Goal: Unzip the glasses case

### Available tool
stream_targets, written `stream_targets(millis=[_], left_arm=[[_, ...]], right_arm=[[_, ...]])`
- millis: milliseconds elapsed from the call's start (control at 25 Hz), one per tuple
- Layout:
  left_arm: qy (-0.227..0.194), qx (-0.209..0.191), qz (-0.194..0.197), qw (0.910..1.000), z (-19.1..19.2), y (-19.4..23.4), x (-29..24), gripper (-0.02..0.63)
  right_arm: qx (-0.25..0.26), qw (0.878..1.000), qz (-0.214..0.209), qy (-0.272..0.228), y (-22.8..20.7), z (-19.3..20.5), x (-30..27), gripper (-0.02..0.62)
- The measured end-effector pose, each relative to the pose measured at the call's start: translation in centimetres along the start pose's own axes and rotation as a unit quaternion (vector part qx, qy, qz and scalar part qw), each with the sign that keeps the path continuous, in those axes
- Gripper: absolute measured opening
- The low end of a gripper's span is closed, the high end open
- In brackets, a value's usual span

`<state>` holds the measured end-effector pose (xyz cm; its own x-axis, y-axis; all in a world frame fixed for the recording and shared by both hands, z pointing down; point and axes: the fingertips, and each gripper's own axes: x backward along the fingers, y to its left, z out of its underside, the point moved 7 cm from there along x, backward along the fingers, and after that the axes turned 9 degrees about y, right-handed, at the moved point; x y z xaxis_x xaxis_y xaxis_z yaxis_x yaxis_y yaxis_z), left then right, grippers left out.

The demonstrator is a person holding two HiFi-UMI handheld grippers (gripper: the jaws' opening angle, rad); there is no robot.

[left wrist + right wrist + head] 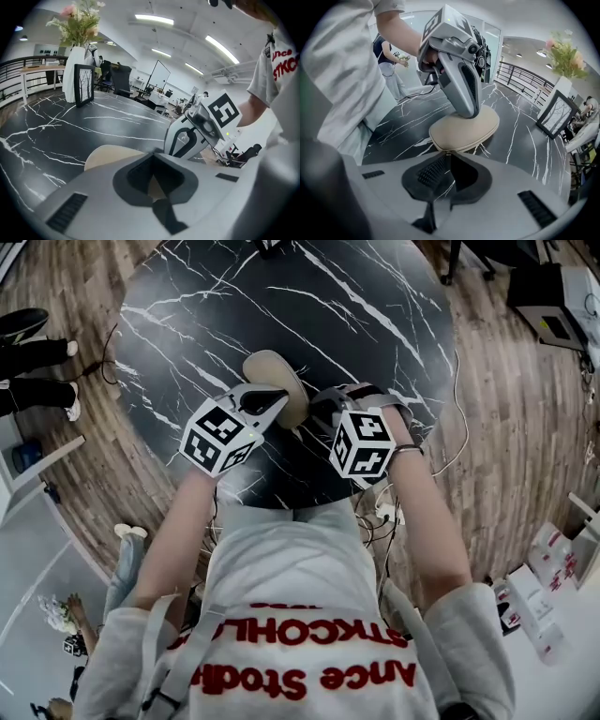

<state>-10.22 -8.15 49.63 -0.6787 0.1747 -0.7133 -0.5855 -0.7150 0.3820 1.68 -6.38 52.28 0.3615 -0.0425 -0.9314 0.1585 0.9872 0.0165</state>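
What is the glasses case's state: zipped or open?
Zipped shut: the glasses case lies flat, halves meeting along the seam, no gap.

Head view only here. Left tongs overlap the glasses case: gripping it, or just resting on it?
Observer: Resting. The right gripper view shows the left gripper with tongs closed, tip pressed on top of the glasses case.
Operator: Right tongs?
Observer: The right gripper has its tongs closed at the case's near seam. Whether they pinch anything there is too small to tell.
Operator: Opened yet?
Observer: No gap shows along that seam, so it looks zipped.
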Motion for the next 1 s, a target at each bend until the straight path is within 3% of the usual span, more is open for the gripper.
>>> stream_targets(millis=[280,440,760,840,1000], left_arm=[[-0.007,0.006,0.001,1.0,0.1,0.1,0.1,0.006],[-0.01,0.006,0.001,0.9999,0.1,0.1,0.0,0.006],[-0.02,0.018,-0.003,0.9996,0.3,0.0,-0.1,0.006],[-0.021,0.022,-0.01,0.9995,0.4,-0.1,0.2,0.006],[-0.024,0.007,-0.063,0.9977,0.5,-0.2,1.9,0.006]], right_arm=[[-0.056,0.998,0.012,-0.013,2.1,-0.1,-0.4,0.038],[-0.137,0.989,0.021,-0.046,3.3,-0.4,-0.9,0.038],[-0.201,0.976,0.03,-0.078,6.1,-2.5,-2.7,0.038],[-0.24,0.965,0.039,-0.1,5.3,-1.9,-1.6,0.038],[-0.324,0.926,0.109,-0.161,1.6,0.5,3.5,0.038]])
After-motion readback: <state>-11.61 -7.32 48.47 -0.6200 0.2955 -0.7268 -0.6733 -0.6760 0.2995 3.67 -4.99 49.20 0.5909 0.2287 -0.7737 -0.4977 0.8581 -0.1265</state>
